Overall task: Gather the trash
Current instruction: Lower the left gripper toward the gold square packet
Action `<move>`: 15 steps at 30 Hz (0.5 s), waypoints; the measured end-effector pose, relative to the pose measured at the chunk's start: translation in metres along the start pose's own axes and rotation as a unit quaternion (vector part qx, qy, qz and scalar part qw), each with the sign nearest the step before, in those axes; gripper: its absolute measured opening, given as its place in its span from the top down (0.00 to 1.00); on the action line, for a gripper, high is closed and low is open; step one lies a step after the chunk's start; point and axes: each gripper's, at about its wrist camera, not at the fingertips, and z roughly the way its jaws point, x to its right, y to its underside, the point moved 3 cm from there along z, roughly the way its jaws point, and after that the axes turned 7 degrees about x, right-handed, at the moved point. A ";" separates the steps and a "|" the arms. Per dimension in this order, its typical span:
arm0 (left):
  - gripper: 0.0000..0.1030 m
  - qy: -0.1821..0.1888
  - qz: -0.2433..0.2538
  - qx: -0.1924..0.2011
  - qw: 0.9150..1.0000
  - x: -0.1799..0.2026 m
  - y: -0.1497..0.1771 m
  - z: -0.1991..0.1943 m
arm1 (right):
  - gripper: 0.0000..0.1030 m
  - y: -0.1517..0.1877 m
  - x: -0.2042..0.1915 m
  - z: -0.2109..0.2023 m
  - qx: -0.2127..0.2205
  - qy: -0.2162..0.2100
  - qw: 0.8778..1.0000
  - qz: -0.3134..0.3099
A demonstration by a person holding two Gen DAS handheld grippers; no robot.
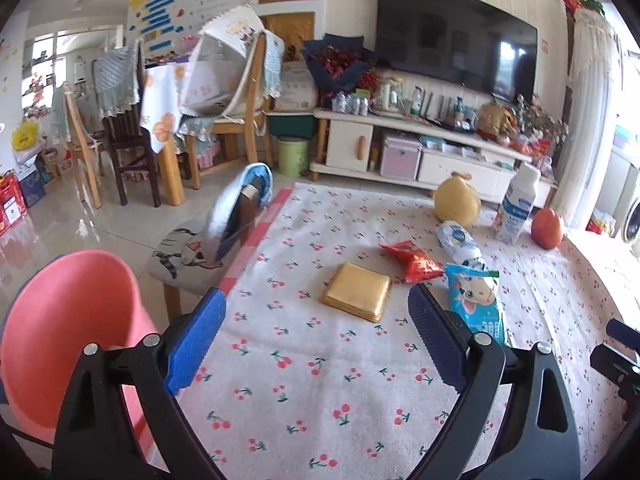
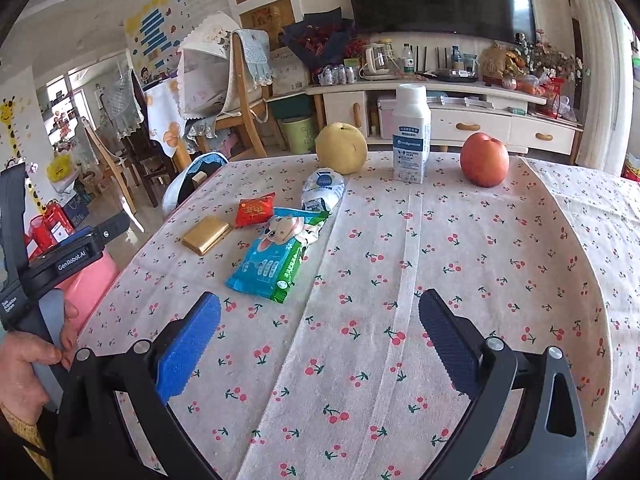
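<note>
A table (image 2: 480,280) under a cherry-print cloth fills both views, its near edge cut off by the frame. Beside its left edge stands a pink bin (image 1: 68,320), partly hidden behind the left gripper (image 1: 316,332), whose jaws stand wide apart over bare cloth. The right gripper (image 2: 320,332) is likewise spread, holding nothing. The trash lies together left of the table's centre: a blue-green wipes packet (image 2: 268,264) overlapping a crumpled white wrapper (image 2: 322,190), whose print is too small to read, then a red snack bag (image 2: 254,209) and a flat gold packet (image 2: 206,234). Behind stand a pear (image 2: 341,147), a milk bottle (image 2: 412,136) and an apple (image 2: 484,159). A hand (image 2: 28,364) grips the left tool's handle, mostly cropped.
</note>
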 end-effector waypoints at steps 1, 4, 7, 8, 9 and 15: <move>0.10 0.003 0.007 -0.009 1.000 0.004 0.001 0.006 | 0.05 -0.001 0.001 0.003 -0.005 -0.001 1.000 0.001; 0.10 0.009 0.033 -0.036 0.999 0.017 0.007 0.026 | 0.05 -0.003 0.003 0.013 -0.015 -0.011 1.000 0.009; 0.10 0.016 0.062 -0.053 0.997 0.028 0.012 0.043 | 0.05 -0.005 0.003 0.027 -0.029 -0.017 0.999 0.012; 0.10 0.015 0.070 -0.055 0.996 0.030 0.012 0.049 | 0.05 -0.005 0.003 0.033 -0.035 -0.020 0.999 0.016; 0.12 0.015 0.075 -0.058 0.995 0.032 0.013 0.054 | 0.05 -0.004 0.003 0.039 -0.043 -0.023 0.999 0.019; 0.24 0.017 0.089 -0.096 0.991 0.033 0.017 0.088 | 0.05 0.000 0.004 0.074 -0.092 -0.044 0.994 0.036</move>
